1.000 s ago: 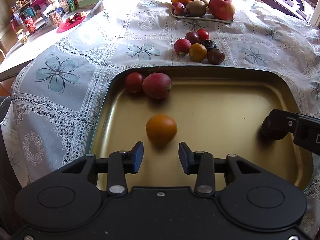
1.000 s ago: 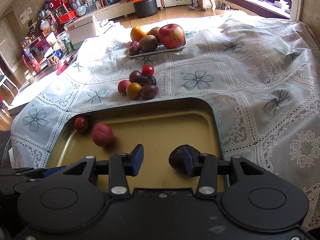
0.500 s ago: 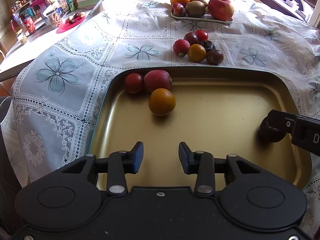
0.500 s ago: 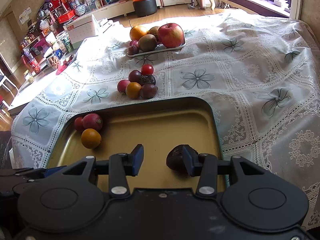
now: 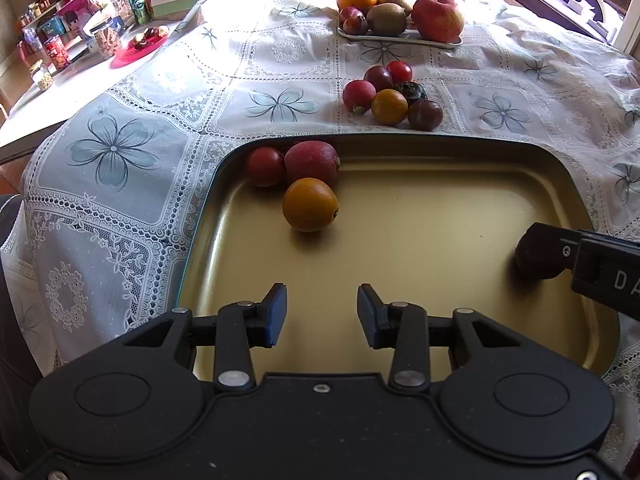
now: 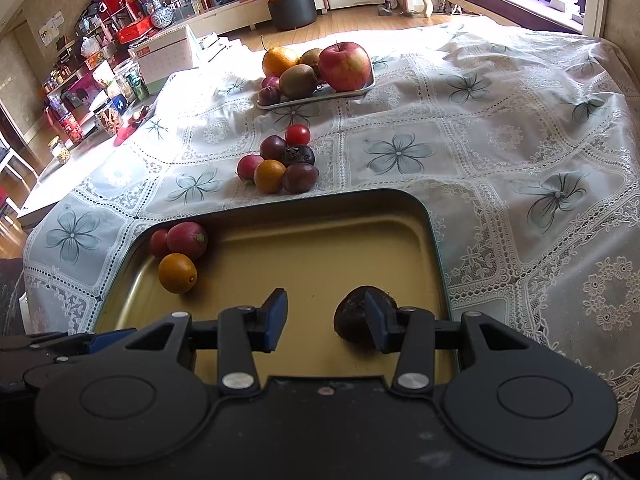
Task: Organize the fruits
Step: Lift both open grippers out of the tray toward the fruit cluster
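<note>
A gold tray (image 5: 420,216) holds an orange fruit (image 5: 310,205), a large red fruit (image 5: 312,162) and a small red fruit (image 5: 265,166) in its far left corner. My left gripper (image 5: 322,314) is open and empty over the tray's near side. My right gripper (image 6: 326,322) is open; a dark fruit (image 6: 354,314) lies on the tray (image 6: 320,248) against its right finger (image 6: 374,322). The same dark fruit (image 5: 534,258) shows at the right in the left wrist view. A cluster of small fruits (image 5: 390,90) lies on the cloth beyond the tray.
A white dish (image 6: 320,94) at the back holds an apple (image 6: 344,66), kiwis and an orange. The lace tablecloth (image 6: 500,152) covers the table. Jars, boxes and a red plate (image 5: 138,42) stand at the far left.
The orange fruit has rolled away from my left gripper to rest against the two red fruits in the far left corner. Both grippers have stayed open and almost still.
</note>
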The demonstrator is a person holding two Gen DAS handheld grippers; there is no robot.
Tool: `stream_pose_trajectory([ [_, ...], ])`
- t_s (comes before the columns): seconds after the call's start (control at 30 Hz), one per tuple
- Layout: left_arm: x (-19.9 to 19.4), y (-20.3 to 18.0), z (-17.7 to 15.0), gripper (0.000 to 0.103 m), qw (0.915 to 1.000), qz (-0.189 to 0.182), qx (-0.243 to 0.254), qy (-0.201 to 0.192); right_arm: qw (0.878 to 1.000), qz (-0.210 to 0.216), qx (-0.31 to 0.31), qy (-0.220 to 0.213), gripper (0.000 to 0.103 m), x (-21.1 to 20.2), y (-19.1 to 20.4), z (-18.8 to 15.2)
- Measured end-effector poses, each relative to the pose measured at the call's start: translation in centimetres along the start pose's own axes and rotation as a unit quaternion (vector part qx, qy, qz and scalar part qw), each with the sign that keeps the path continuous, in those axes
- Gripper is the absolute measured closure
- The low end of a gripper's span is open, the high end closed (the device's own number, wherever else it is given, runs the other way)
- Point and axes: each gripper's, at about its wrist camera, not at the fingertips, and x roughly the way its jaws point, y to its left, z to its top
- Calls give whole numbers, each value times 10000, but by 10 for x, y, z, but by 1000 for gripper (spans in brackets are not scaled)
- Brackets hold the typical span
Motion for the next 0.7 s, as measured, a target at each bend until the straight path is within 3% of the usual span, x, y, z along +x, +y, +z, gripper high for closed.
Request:
stream_pose_trajectory([
  [0.43, -2, 6, 6, 55, 10000, -86, -42, 6, 10000, 6, 45, 42, 58, 1, -1, 0],
  [0.7, -5, 16, 27, 55, 9998, -134, -51, -129, 9998, -44, 178, -33, 58, 0, -10, 17],
])
